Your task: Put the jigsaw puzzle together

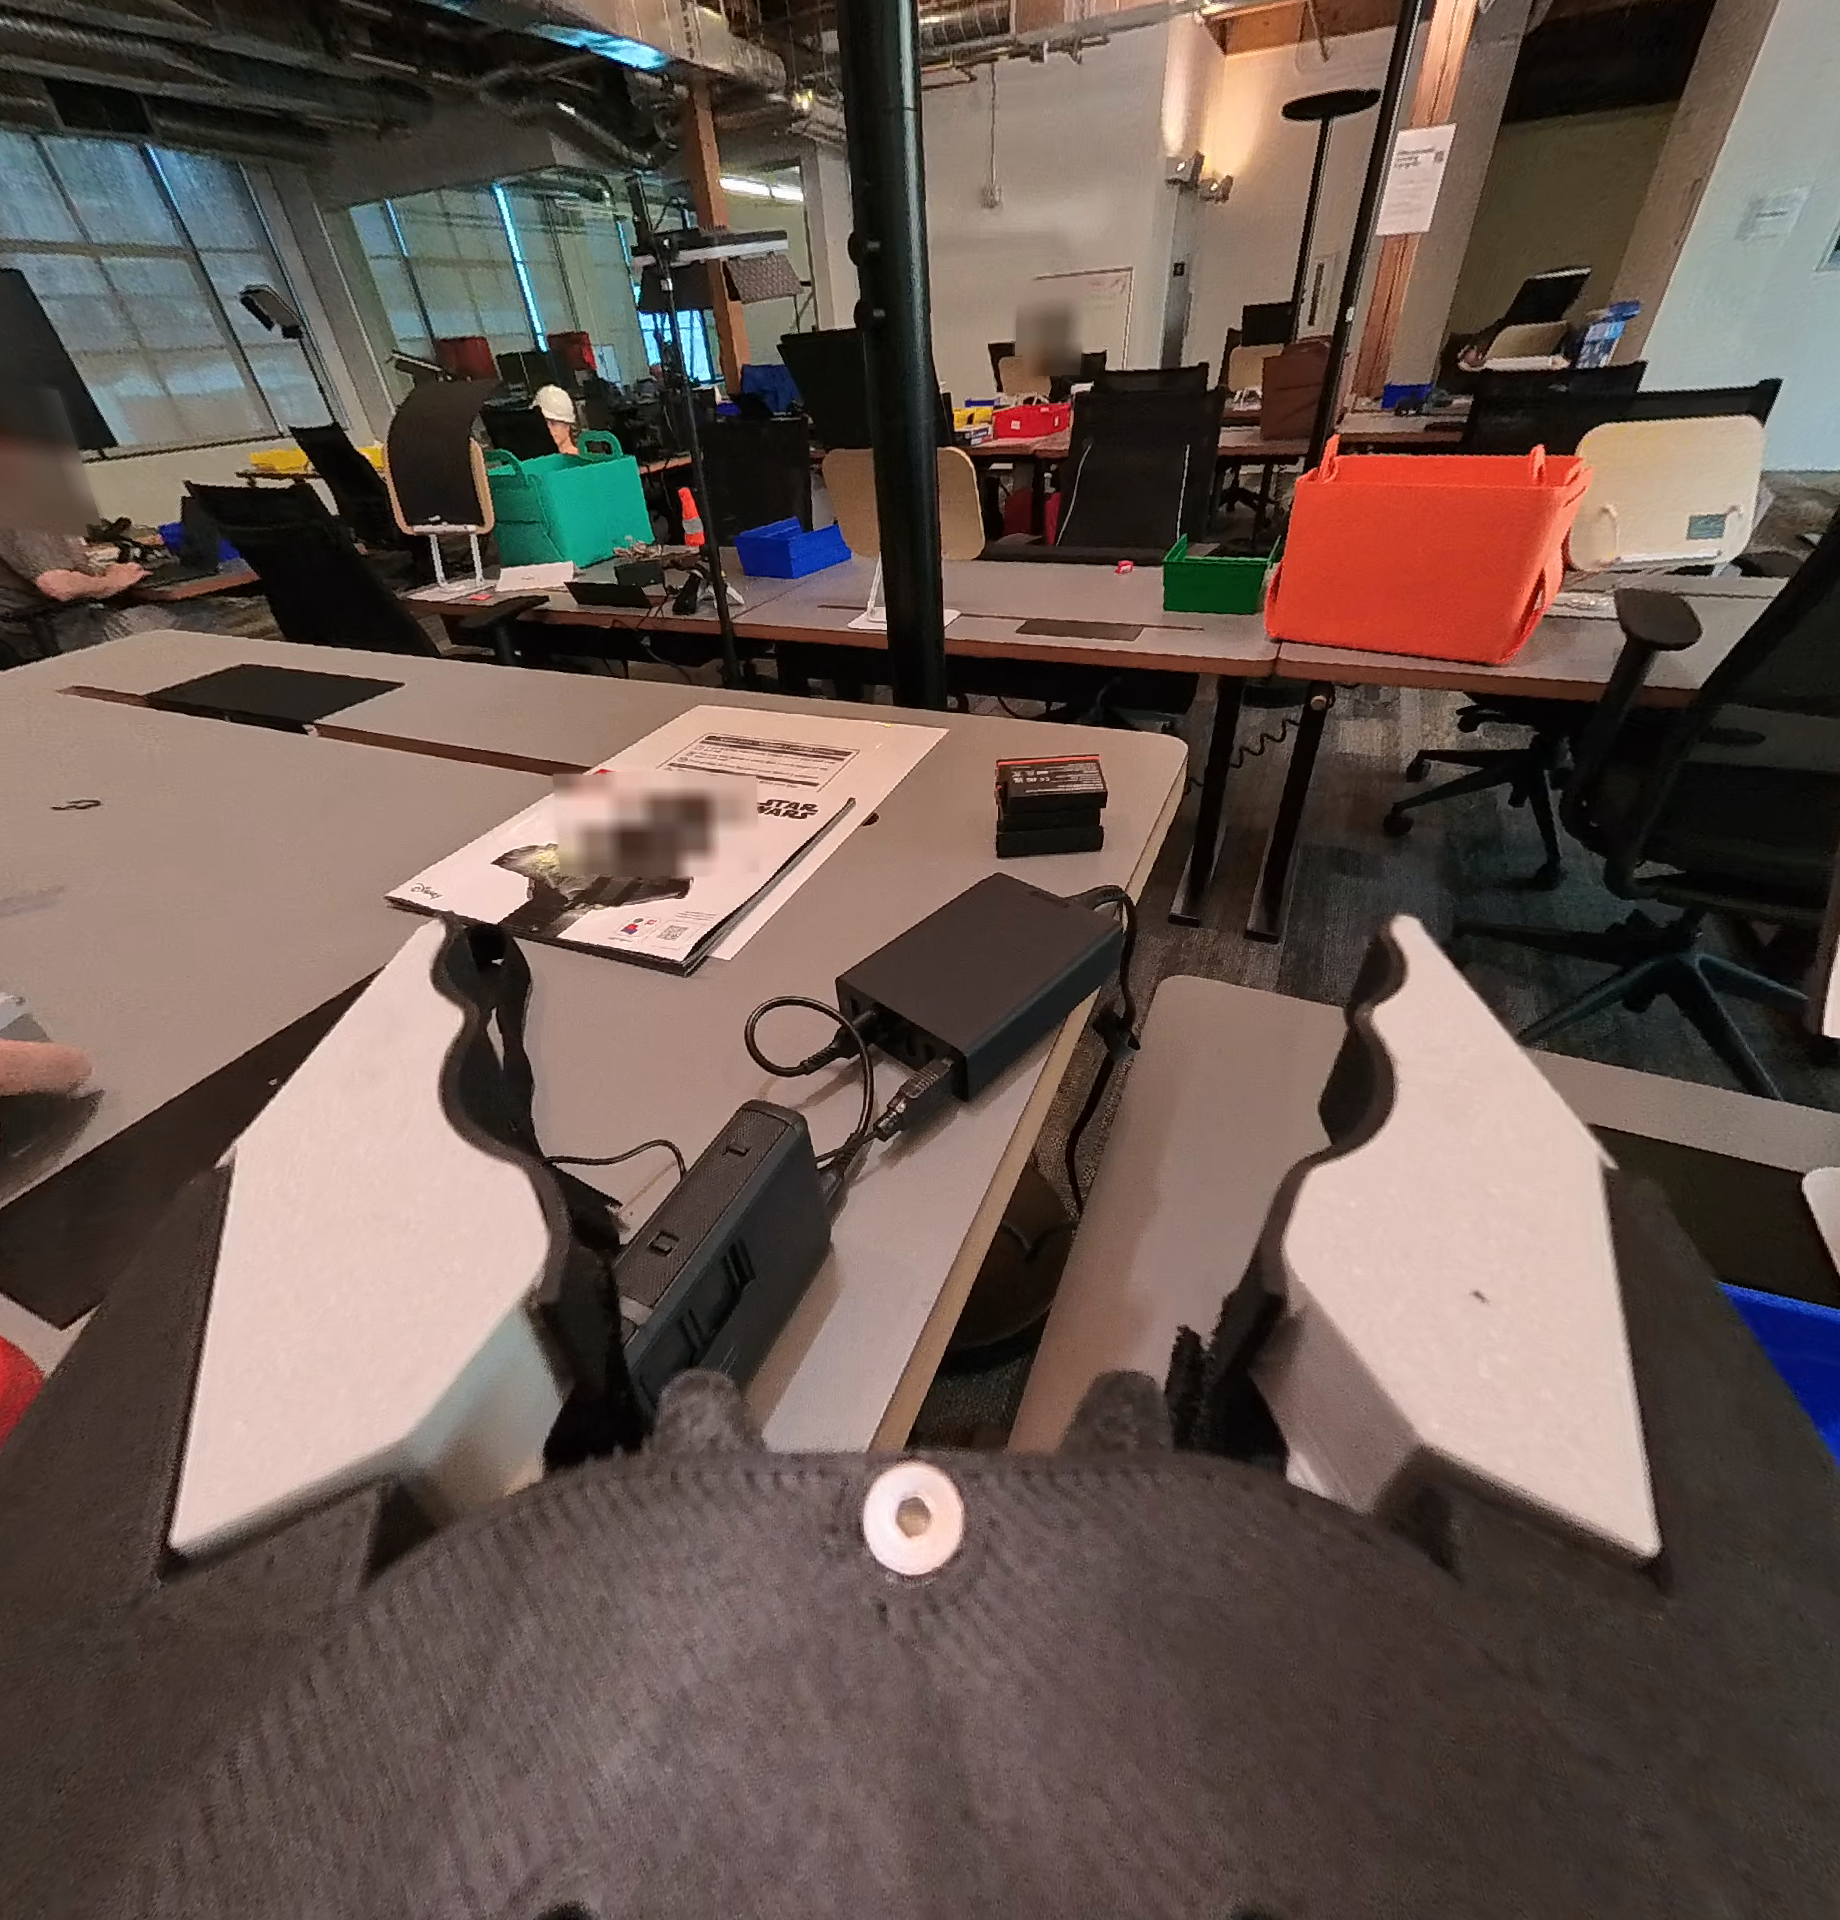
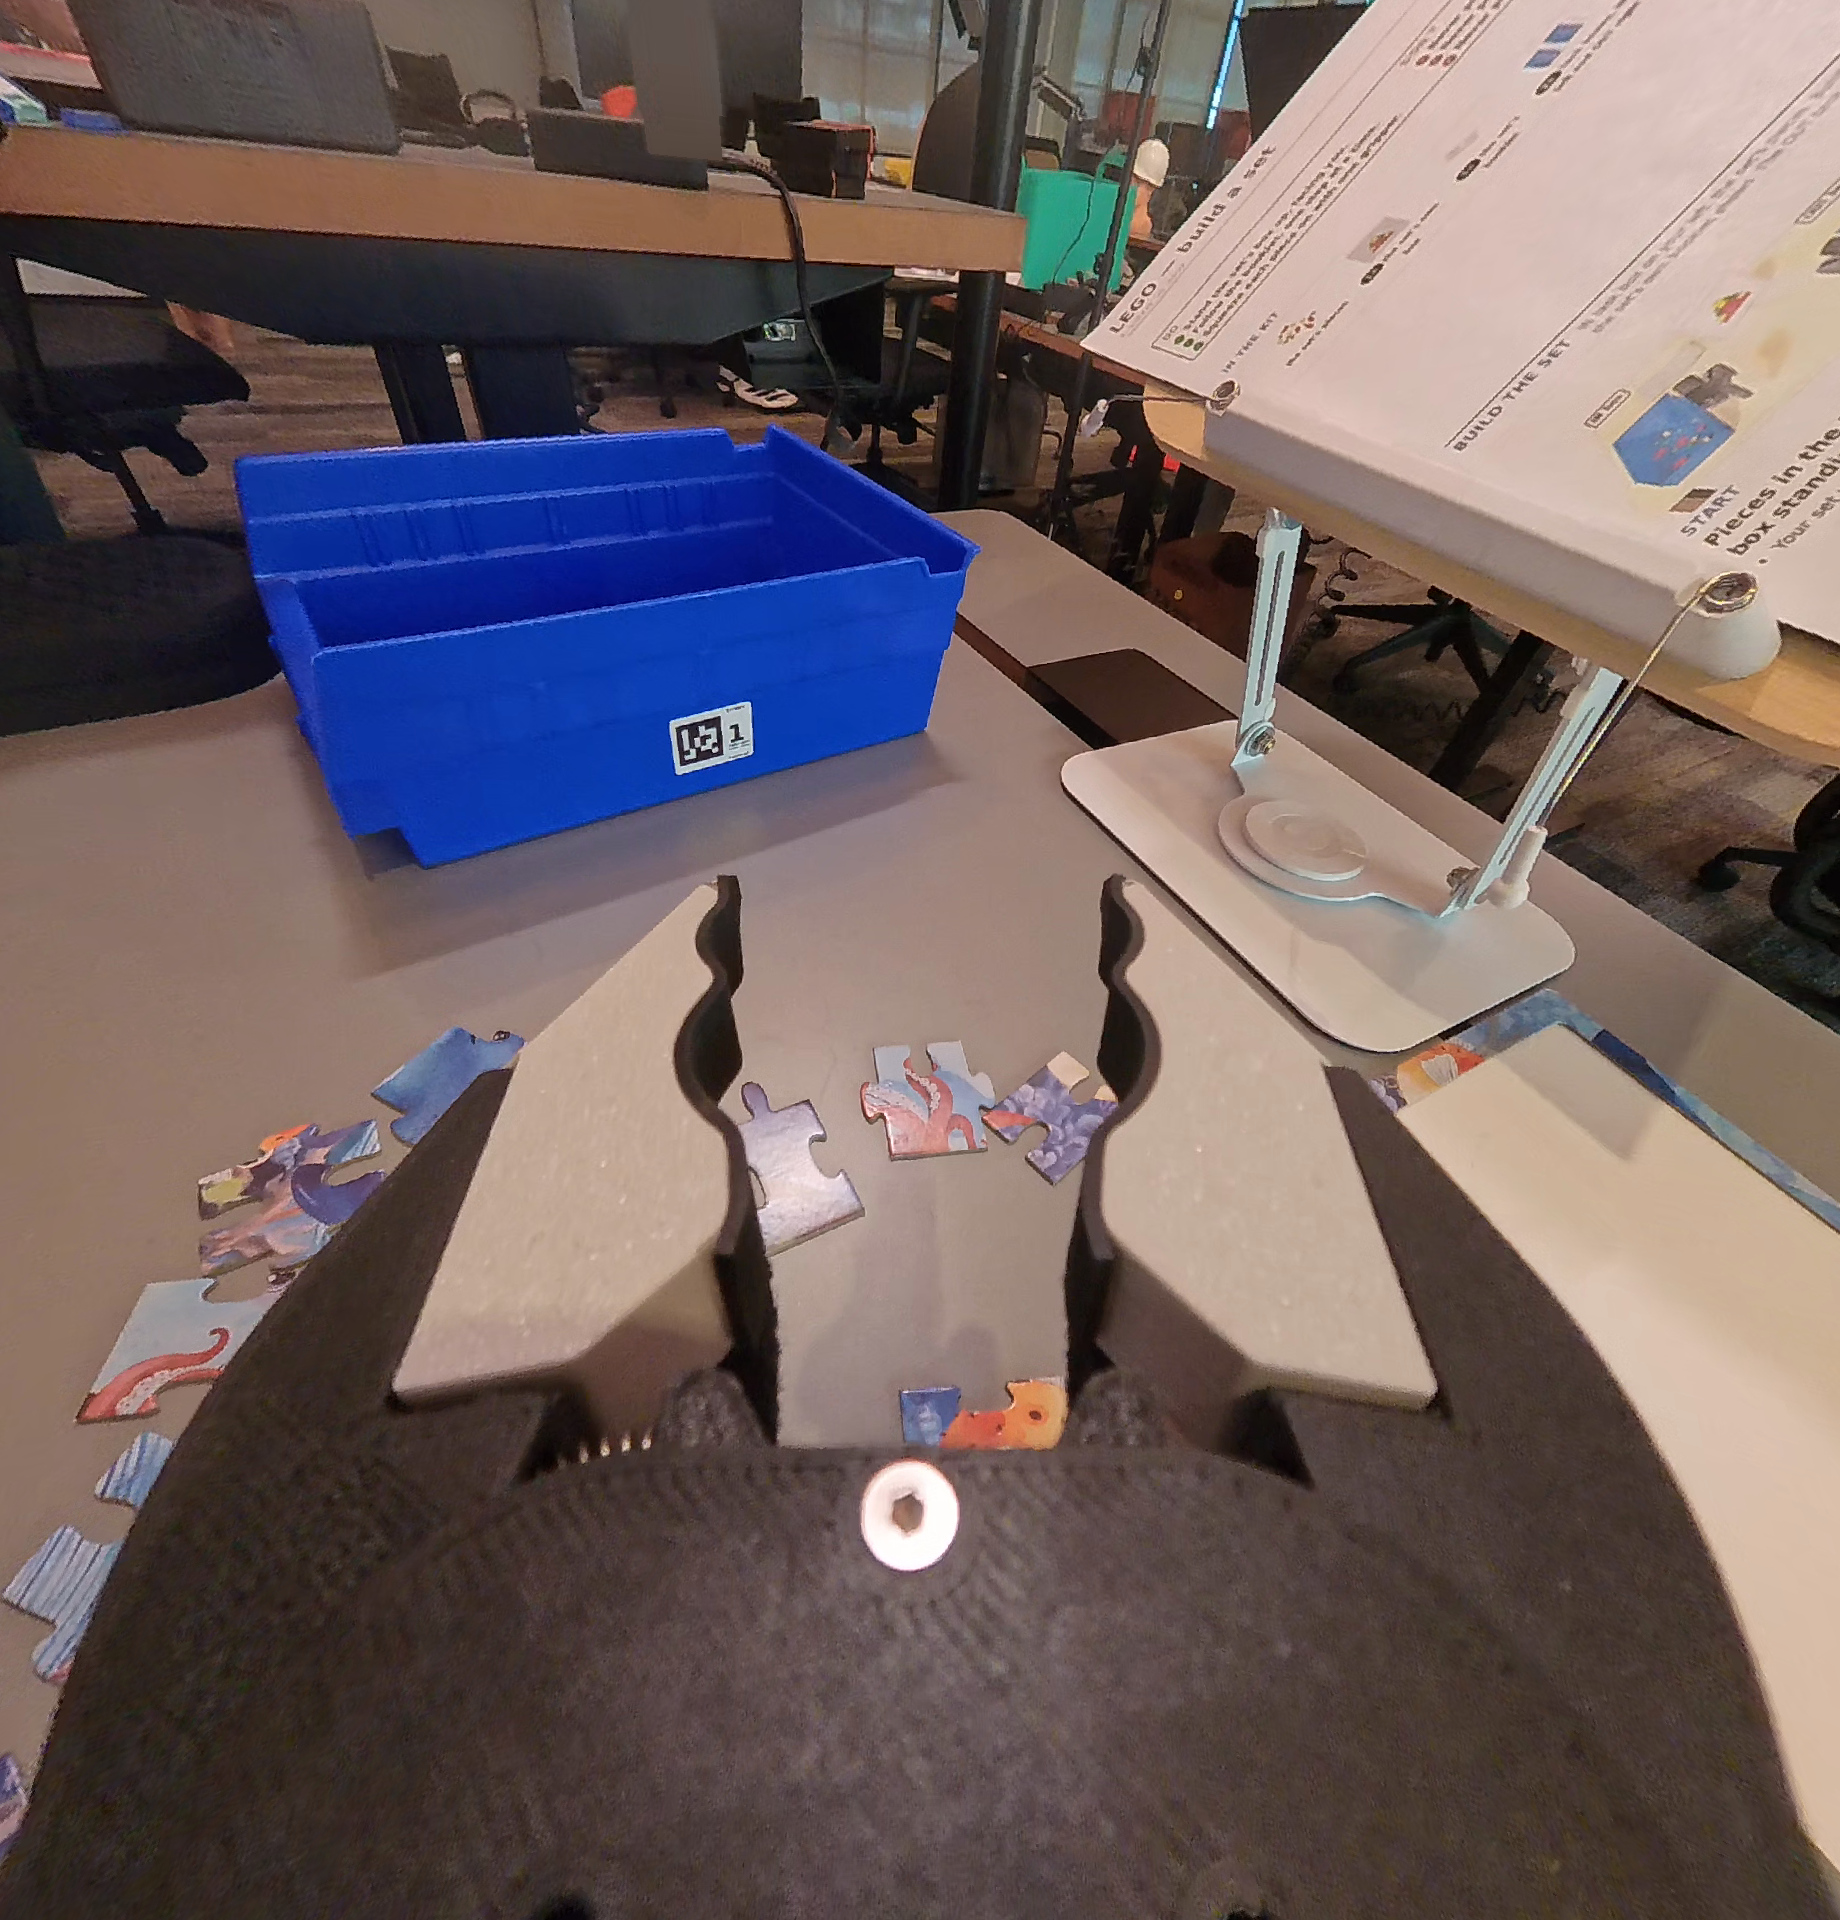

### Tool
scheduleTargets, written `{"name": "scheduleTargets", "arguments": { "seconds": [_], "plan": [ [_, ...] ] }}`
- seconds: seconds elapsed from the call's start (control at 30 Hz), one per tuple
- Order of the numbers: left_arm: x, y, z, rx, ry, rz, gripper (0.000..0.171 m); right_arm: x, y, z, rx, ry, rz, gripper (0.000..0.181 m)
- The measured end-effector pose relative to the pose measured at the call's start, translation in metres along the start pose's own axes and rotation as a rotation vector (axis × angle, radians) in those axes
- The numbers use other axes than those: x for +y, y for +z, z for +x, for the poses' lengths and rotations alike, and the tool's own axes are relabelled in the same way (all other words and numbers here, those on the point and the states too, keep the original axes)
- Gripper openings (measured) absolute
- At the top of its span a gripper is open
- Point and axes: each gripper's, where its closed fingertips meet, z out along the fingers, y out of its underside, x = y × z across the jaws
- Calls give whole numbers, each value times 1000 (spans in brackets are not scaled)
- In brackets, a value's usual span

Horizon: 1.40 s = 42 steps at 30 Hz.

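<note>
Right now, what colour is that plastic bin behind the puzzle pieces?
Bright blue; the bin shows best in the right wrist view.

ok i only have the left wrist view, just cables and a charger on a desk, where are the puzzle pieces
Observer: The loose puzzle pieces lie on the grey table under the right gripper, seen in the right wrist view.
Operator: is the right gripper holding one
Observer: No, it is open and empty; an octopus-print piece lies flat between its fingers.
Operator: anything else on that table
Observer: A blue bin stands beyond the pieces and looks empty, and a white stand holding an instruction sheet is to the right.
</note>
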Motion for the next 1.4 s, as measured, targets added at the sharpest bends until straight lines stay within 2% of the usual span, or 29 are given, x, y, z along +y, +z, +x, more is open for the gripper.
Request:
{"name": "scheduleTargets", "arguments": {
  "seconds": [0.2,0.53,0.67,0.83,1.0,1.17,1.4],
  "plan": [
    [-6,4,15,34,-6,48,156,-5,0,-4,-1,-11,-7,68],
    [-23,-4,28,127,-140,154,154,-24,1,-21,-37,4,-1,69],
    [-39,-17,2,68,-177,234,156,-27,3,-31,-46,-9,-7,69],
    [-63,-45,-43,-87,-138,327,159,-26,7,-33,-45,14,0,69],
    [-70,-57,-56,-155,-83,344,159,-21,16,-38,-60,26,-9,69],
    [-65,-49,-42,-144,-29,321,159,-21,17,-39,-59,27,-11,69],
    [-62,-42,0,-60,20,321,156,-20,18,-37,-55,30,-10,69]
  ]
}}
